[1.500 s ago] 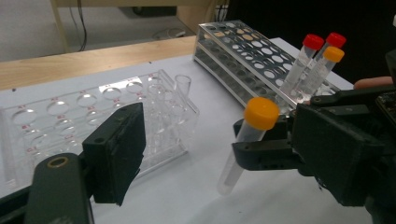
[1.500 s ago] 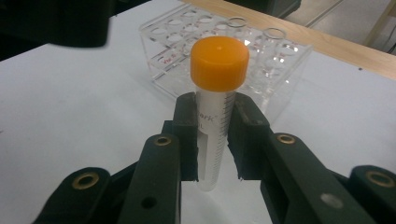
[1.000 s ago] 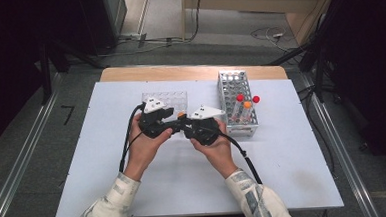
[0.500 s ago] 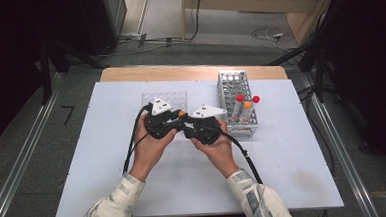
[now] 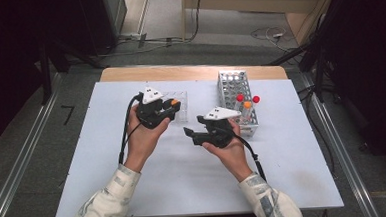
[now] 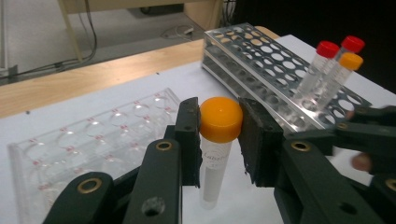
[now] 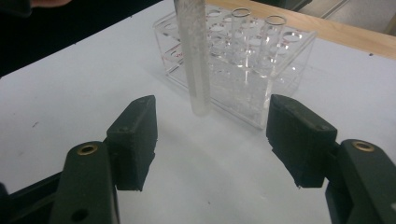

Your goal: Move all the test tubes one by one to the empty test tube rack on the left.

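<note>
My left gripper [image 5: 174, 106] is shut on the orange cap of a clear tube [image 6: 219, 122], whose body hangs upright above the white table. Its jaws have just been closing on that cap. In the right gripper view the tube [image 7: 196, 60] hangs in front of a clear plastic rack [image 7: 261, 70]. My right gripper [image 5: 188, 134] stands to the right of the left one and a little nearer the person. Its jaws have just been opening, and in the right gripper view the gripper [image 7: 212, 135] stands open with nothing between its jaws.
A metal rack [image 5: 232, 84] stands at the back right with two red-capped tubes [image 5: 239, 98] and an orange-capped tube [image 5: 248, 105] at its near end. The clear rack [image 5: 182, 96] sits behind the left gripper. The white table board [image 5: 110, 193] has free room in front.
The two grippers were together at the tube. The right gripper has opened and drawn away to the right and toward the person. The left gripper keeps the tube and has risen slightly.
</note>
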